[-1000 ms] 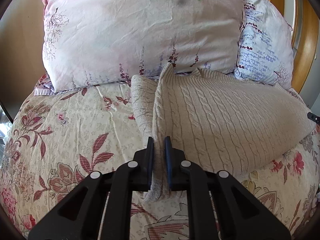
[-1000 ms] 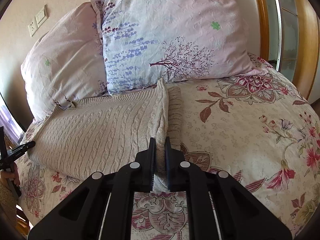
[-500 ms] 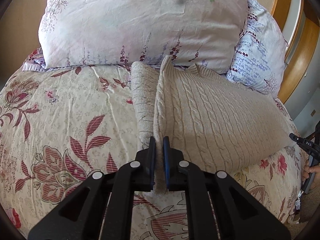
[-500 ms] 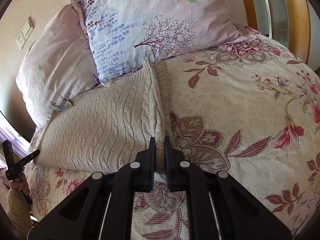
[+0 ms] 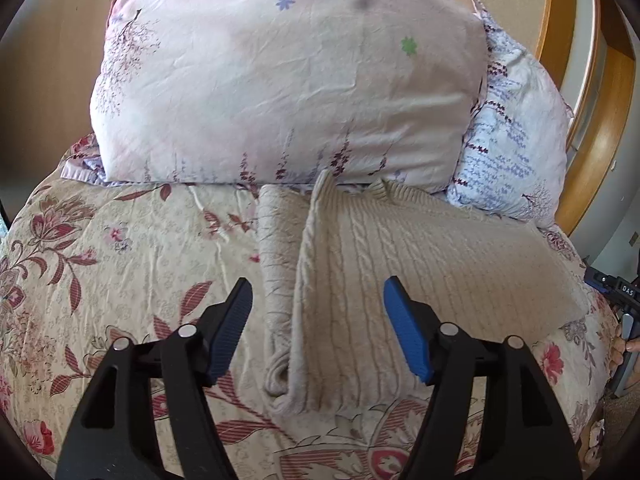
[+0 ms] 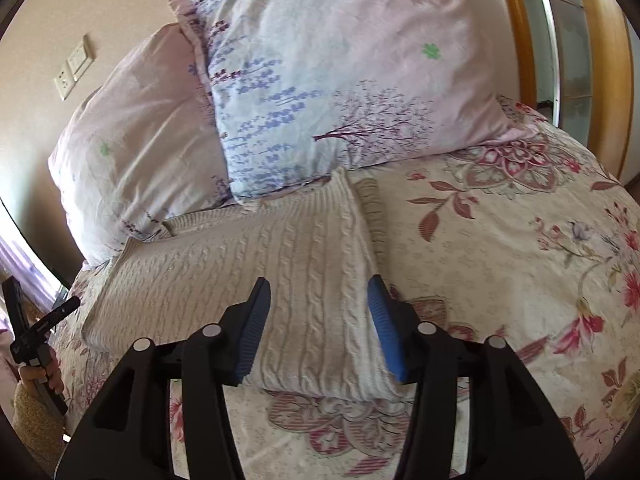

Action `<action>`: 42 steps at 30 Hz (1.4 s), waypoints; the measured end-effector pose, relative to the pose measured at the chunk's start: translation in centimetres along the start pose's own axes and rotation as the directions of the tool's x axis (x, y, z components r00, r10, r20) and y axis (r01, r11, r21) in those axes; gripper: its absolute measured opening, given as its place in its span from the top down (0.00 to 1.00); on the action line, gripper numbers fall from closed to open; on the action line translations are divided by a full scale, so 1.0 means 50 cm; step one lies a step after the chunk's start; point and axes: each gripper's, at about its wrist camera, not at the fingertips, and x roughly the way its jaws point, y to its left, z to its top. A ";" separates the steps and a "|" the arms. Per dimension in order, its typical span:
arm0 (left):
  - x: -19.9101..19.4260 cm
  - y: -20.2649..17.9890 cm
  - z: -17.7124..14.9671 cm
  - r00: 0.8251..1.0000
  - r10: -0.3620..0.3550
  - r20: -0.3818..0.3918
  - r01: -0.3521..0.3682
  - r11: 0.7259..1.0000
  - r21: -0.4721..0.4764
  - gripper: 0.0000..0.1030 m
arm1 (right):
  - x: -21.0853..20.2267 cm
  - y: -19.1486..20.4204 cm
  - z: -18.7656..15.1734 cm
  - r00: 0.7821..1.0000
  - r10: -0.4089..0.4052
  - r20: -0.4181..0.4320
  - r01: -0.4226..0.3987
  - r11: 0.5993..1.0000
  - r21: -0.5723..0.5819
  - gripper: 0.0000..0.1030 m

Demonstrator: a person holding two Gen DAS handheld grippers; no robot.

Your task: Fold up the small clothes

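Both grippers have just let go: our left gripper (image 5: 318, 304) and right gripper (image 6: 320, 300) were pinching the sweater's (image 5: 400, 280) side edges, and now their jaws have been opening and stand wide, pads clear of the knit. Between them the sweater lies folded on the quilt (image 5: 100, 260), its top against the pillows (image 5: 280, 80).

Soft daylight, sharp centre, fisheye bending, dark vignette corners.
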 end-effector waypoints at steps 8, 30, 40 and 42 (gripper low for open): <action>0.059 -0.061 -0.004 0.997 -0.019 -0.070 0.025 0.996 0.088 0.24 | 0.088 0.047 -0.006 0.991 -0.019 -0.129 0.012 0.998 -0.060 0.45; 0.070 0.005 0.002 0.987 -0.111 -0.113 0.102 0.991 -0.090 0.16 | 0.115 0.066 -0.027 0.984 0.013 -0.176 -0.034 0.993 -0.117 0.05; 0.094 0.137 0.027 0.972 -0.215 -0.099 0.157 0.900 -0.407 0.26 | 0.032 -0.043 -0.042 0.936 0.351 0.013 -0.350 0.928 0.130 0.06; 0.109 0.145 0.026 0.966 -0.233 -0.108 0.163 0.881 -0.445 0.27 | 0.029 -0.046 -0.047 0.927 0.374 0.033 -0.375 0.918 0.131 0.06</action>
